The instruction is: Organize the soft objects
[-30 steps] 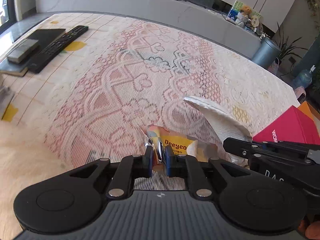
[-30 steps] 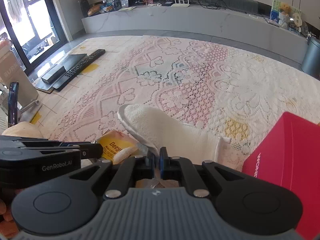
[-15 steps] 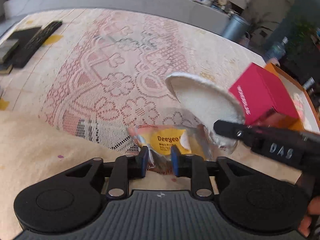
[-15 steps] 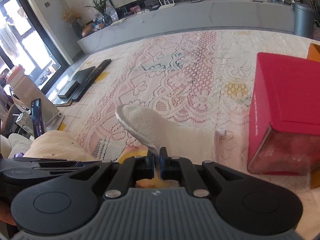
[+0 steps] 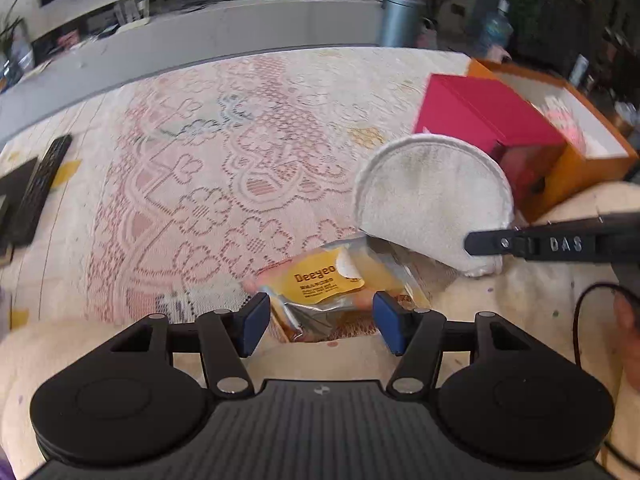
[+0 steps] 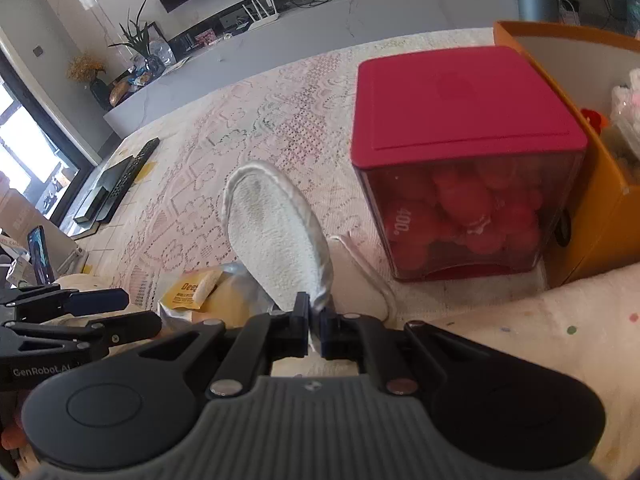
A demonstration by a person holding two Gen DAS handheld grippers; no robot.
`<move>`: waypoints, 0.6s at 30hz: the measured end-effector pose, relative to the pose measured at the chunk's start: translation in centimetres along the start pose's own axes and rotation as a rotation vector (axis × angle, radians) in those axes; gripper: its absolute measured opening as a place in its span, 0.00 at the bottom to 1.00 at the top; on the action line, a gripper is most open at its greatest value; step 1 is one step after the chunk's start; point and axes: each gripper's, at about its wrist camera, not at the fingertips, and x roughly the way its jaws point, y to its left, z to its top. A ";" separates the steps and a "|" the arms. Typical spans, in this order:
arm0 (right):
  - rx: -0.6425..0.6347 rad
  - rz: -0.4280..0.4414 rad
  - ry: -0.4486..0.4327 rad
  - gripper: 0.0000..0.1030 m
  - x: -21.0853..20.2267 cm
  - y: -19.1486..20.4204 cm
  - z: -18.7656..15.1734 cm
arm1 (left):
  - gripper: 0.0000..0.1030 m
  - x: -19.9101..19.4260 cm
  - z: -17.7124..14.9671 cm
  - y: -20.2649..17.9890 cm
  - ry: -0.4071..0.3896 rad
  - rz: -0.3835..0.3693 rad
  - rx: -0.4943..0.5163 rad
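Observation:
A yellow and silver Deeyeo packet [image 5: 340,280] lies on the lace cloth just ahead of my left gripper [image 5: 320,320], whose jaws are wide open on either side of its near end without holding it. My right gripper [image 6: 314,326] is shut on the edge of a round white cloth pad [image 6: 276,232] and holds it up on edge. In the left wrist view the pad [image 5: 432,196] stands right of the packet, with the right gripper's finger [image 5: 520,244] at its lower edge. The packet also shows in the right wrist view [image 6: 200,292].
A red-lidded clear box [image 6: 460,160] of red items stands at the right, and an orange open box [image 6: 600,184] is behind it. A remote [image 5: 40,188] and a black device lie at the far left. A cream cushion [image 5: 80,344] is under my grippers.
My left gripper has opened and let go of the packet, which now lies on the cloth. Both views have swung right toward the red box. The right gripper still holds the pad.

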 end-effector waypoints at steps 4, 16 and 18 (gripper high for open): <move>-0.006 0.022 -0.010 0.03 0.0 0.1 0.2 | 0.67 1.1 0.2 -1.5 0.039 0.007 0.122; 0.011 0.057 0.013 0.03 0.5 -0.7 0.2 | 0.68 6.5 -0.2 -7.4 0.153 0.182 0.640; 0.008 0.062 0.014 0.03 0.6 -0.9 0.1 | 0.68 7.1 -0.3 -7.8 0.165 0.201 0.667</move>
